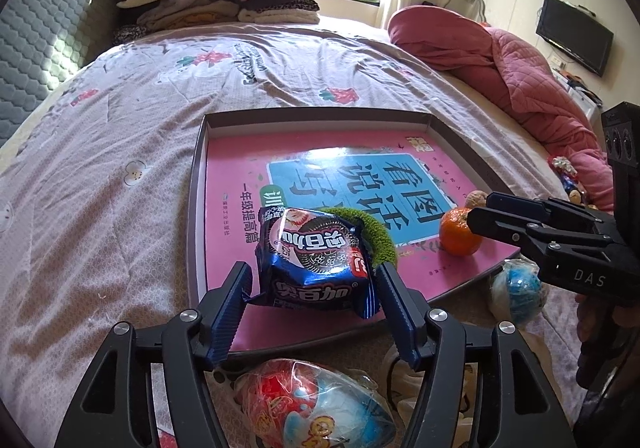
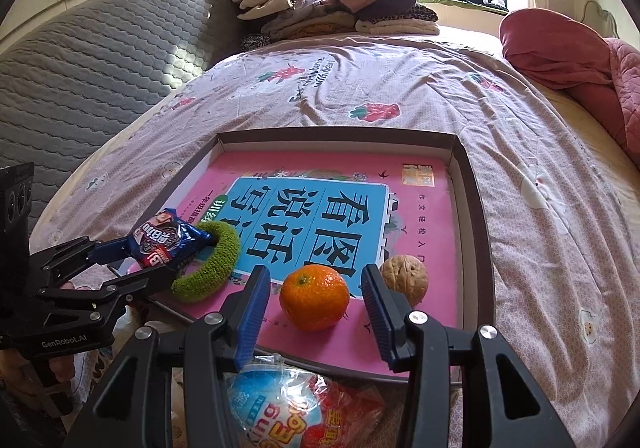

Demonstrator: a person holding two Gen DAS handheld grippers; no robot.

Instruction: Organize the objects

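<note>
The left claw (image 1: 312, 302) is clamped on the cookie pack (image 1: 316, 260), over the near edge of the tray (image 1: 198, 183). The pack is light and crinkly; hold its sides gently. The right claw (image 2: 314, 298) is wide apart around the orange (image 2: 314, 302), not touching it.

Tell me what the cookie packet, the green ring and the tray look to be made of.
Cookie packet: glossy plastic film, judging by its shiny creases and crimped ends. Green ring: knitted or crocheted yarn, probably; its surface is fuzzy and matte. Tray: looks like cardboard, with thin, dull brown walls and pale inner faces, though that is uncertain.
</note>
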